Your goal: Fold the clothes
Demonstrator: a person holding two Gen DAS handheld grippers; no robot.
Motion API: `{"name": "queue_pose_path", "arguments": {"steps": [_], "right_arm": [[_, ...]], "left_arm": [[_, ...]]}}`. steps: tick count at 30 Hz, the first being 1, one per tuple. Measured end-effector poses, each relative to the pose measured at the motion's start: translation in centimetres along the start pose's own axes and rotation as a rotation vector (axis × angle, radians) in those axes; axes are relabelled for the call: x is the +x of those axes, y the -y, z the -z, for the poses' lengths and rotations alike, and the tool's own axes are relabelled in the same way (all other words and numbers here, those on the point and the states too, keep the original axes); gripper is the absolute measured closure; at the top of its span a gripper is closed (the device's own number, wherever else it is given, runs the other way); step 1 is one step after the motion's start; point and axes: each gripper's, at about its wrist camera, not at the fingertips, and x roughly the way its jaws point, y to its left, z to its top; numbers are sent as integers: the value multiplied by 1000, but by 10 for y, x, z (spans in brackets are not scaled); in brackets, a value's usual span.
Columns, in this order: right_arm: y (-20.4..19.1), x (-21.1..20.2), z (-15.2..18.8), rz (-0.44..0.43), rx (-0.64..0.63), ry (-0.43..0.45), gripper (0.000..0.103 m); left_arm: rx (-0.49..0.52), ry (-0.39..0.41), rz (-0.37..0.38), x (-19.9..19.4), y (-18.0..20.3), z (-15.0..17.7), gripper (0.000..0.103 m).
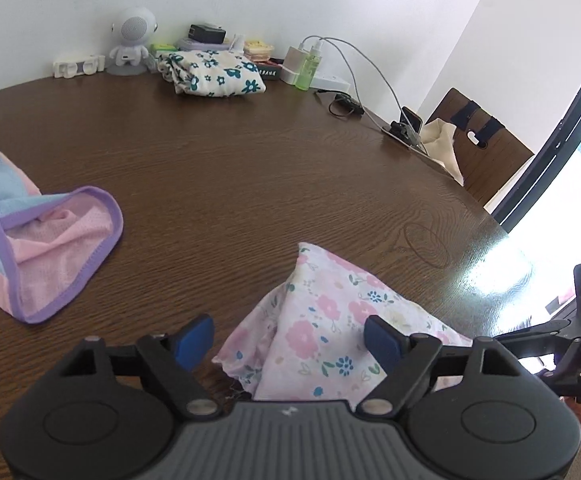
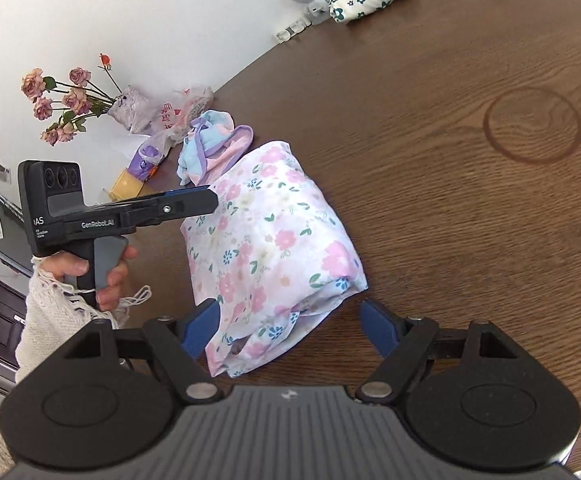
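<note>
We see a folded white cotton garment printed with pink and blue flowers point(image 2: 274, 248) lying on the dark brown wood-grain table point(image 2: 450, 184), near its front edge. In the right wrist view it is a thick, rounded bundle, its layered open end turned toward the camera.

Our right gripper point(image 2: 290, 330) hangs just above that near end with its jaws spread wide. The blue fingertips point(image 2: 378, 330) stand on either side of the bundle's end and hold nothing; whether the left pad touches the cloth we cannot tell.

Our left gripper point(image 1: 288, 338) is also wide open and empty, with a corner of the flowered garment point(image 1: 330, 320) lying between its blue pads. In the right wrist view the same tool point(image 2: 194, 204) shows side-on at the bundle's left edge, gripped by a hand point(image 2: 106, 276) in a cream knitted sleeve point(image 2: 58, 320).

Just beyond the bundle, at the table's left side, lies a crumpled pink and light-blue mesh garment with purple binding point(image 1: 50, 240), unfolded. At the far edge, against the white wall, rests a folded cream garment with dark teal flowers point(image 1: 214, 72), beside a small white round-headed robot figure point(image 1: 130, 40). A dark ring-shaped stain point(image 2: 532, 124) marks the wood to the right of the bundle. Dried pink roses point(image 2: 62, 104) lean over the table's left end.
</note>
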Motion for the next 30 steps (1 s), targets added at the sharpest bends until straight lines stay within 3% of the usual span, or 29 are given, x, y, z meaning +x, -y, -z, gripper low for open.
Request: {"name": "queue_pose_path", "arguments": {"steps": [1,3,6,8,18,24,30], "right_arm": [[-2,4,0,-7,9,-6,27],[-1,11,-1,-10,21,-18,45],[0,20,-4,-14,40,-36,62],[1,25,-6,-15,50,-46,66],[22,15,-40,7,-24,-38,70],[40,3,-57,-9,-78,-55,70],[47,-4,-67,-28,-144,-77,70]], "left_arm": [[-18,2,15,0,-3,3,42],[-53,7,46,0,-8,10,51],[-85,33,54,-4,-9,21,55],[-112,56,54,-9,-7,29,57],[-347,181,55,-22,34,86,59],[-509,282,16,-17,72,110,62],[-512,316,-62,-12,97,116,63]]}}
